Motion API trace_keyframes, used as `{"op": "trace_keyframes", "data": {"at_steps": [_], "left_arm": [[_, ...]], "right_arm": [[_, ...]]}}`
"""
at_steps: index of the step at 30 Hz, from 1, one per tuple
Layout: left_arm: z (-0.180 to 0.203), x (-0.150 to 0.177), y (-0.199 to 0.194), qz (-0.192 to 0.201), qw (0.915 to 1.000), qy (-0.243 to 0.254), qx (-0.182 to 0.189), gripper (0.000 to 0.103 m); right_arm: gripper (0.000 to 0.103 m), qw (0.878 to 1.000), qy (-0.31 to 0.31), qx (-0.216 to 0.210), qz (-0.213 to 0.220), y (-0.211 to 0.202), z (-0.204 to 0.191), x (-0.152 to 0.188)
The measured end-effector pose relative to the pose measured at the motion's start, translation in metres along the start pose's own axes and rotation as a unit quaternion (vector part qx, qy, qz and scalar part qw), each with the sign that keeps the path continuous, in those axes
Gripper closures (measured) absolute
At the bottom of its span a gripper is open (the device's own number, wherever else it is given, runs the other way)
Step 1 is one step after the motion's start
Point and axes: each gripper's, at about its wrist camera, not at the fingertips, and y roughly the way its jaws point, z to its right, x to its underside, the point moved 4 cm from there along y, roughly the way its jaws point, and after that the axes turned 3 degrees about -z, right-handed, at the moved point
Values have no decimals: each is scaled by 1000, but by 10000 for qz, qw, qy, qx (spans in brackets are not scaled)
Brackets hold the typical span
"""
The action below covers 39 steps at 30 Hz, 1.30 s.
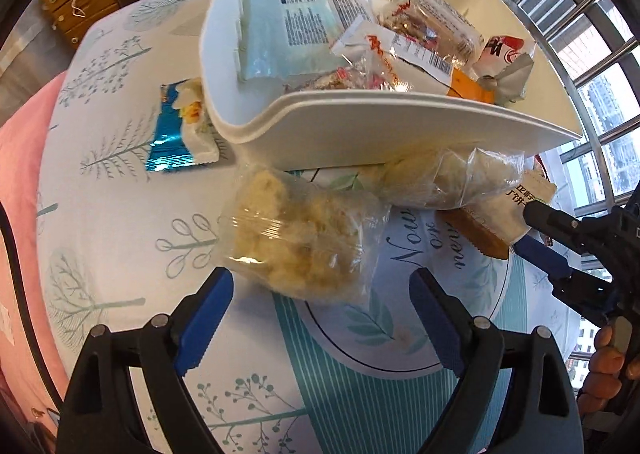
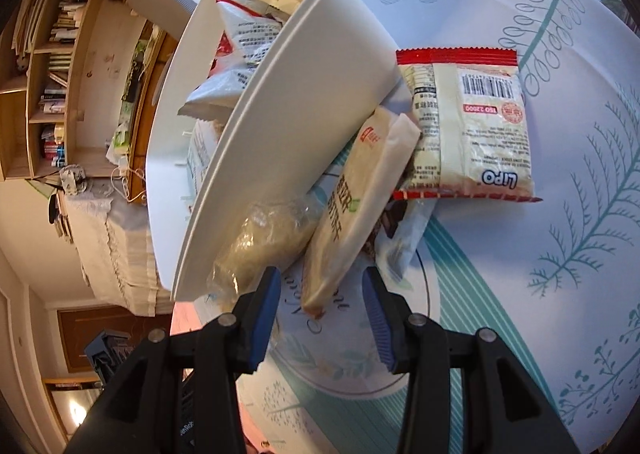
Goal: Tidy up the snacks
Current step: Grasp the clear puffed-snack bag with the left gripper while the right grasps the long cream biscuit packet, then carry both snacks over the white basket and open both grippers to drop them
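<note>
right gripper (image 2: 320,308) open, straddling cream wrapper (image 2: 352,209); white bin (image 2: 304,93) beside; LIPO packet (image 2: 468,125) behind

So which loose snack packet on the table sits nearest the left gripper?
The clear bag of pale yellow puffs, lying right before the open left gripper. The blue foil packet lies farther back beside the white bin.

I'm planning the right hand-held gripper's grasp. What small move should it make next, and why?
Probably ease the right hand-held gripper forward and close: its jaws stand open around the near end of the cream biscuit packet, which still lies on the tablecloth beside the white bin.
</note>
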Motion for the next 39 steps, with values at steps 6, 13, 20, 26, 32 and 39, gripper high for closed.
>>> {"op": "trace_keyframes", "data": {"at_steps": [6, 13, 20, 26, 32, 39], "left_arm": [[-3, -3, 13, -69, 9999, -33, -69, 14], [-10, -7, 22, -46, 9998, -181, -85, 13], [-33, -19, 26, 152, 9979, -608, -144, 11], [-32, -23, 28, 189, 9976, -654, -114, 11], [-42, -17, 23, 296, 9969, -698, -189, 27], [-38, -3, 11, 293, 9969, -678, -277, 39]], "right_arm": [[70, 9998, 72, 93, 132, 4, 5, -7], [84, 9995, 66, 221, 232, 10, 0, -14], [85, 9992, -104, 308, 252, 8, -1, -12], [87, 9989, -170, 335, 267, 4, -2, -5], [90, 9984, -259, 421, 269, 0, -3, 0], [91, 9980, -370, 462, 241, -7, -7, 12]]}}
